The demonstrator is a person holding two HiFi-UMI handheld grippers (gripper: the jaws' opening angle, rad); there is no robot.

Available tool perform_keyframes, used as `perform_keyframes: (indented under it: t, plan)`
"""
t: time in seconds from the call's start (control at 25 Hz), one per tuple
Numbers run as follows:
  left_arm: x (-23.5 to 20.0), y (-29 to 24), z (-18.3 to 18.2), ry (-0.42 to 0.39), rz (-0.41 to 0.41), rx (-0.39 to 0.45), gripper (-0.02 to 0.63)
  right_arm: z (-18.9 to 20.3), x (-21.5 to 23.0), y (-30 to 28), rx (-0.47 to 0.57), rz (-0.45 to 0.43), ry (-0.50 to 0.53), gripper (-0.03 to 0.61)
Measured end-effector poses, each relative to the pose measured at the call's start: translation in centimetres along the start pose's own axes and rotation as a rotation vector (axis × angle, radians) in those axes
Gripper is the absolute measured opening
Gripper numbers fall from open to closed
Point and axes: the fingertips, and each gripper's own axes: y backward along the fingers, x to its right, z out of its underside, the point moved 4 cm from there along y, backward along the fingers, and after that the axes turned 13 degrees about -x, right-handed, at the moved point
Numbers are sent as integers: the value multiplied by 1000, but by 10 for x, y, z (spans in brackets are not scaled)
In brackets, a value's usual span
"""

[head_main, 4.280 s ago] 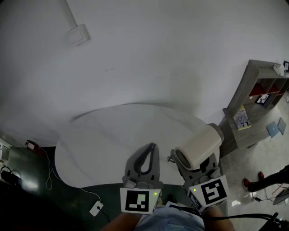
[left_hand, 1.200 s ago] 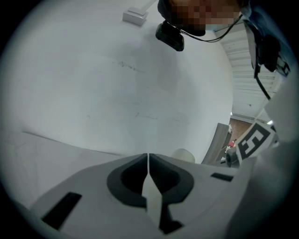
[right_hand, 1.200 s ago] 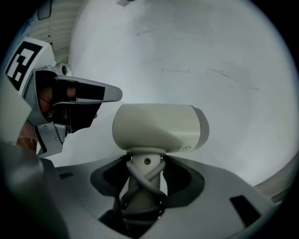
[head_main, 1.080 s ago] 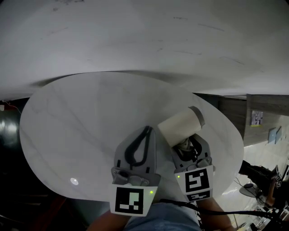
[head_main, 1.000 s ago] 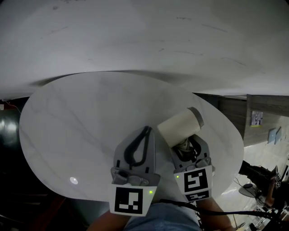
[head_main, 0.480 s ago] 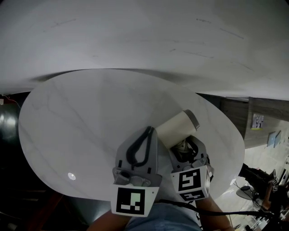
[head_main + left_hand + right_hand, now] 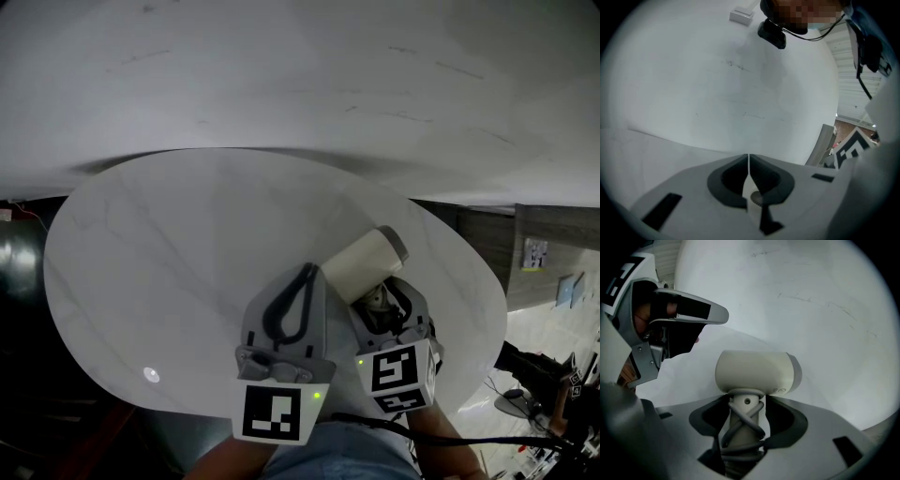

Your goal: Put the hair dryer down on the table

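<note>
The hair dryer (image 7: pixel 361 262) has a cream barrel with a grey end and lies low over the right part of the round white table (image 7: pixel 159 253). Its handle (image 7: pixel 740 427), wrapped in grey cord, stands between the jaws of my right gripper (image 7: pixel 380 298), which are opening; thin dark gaps show on both sides of it. In the right gripper view the barrel (image 7: pixel 752 371) sits just ahead of that gripper (image 7: pixel 746 401). My left gripper (image 7: pixel 305 272) hovers beside it to the left, shut and empty, its jaws meeting in a line (image 7: pixel 748 161).
A grey shelving unit (image 7: pixel 539 253) stands off the table's right edge. Dark floor lies to the left (image 7: pixel 19 272). The table's near edge runs just under both grippers. A white wall rises behind the table, with a small box (image 7: pixel 741 16) on it.
The right gripper and the hair dryer have shifted slightly left and toward me, and the marker cube has tilted. The left gripper has stayed put.
</note>
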Motion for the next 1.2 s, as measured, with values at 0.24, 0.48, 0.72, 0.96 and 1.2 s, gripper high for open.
perform_keyframes:
  t: [0.24,0.48,0.72,0.96,1.2]
  plan:
    - [12,13,-7,-27,11,32,17,-4,2,25,78,11,-37,252]
    - [52,33,-13,-92,27,88,17,5,14,67,232,0,-128,250]
    - [97,75,-20,-165,5,184,17,20,13,137,479,-17,-156,162]
    - [148,132,-20,-230,16,263,17,39,7,214,689,45,-176,21]
    - [184,168,-28,-314,11,353,17,55,2,263,812,69,-203,11]
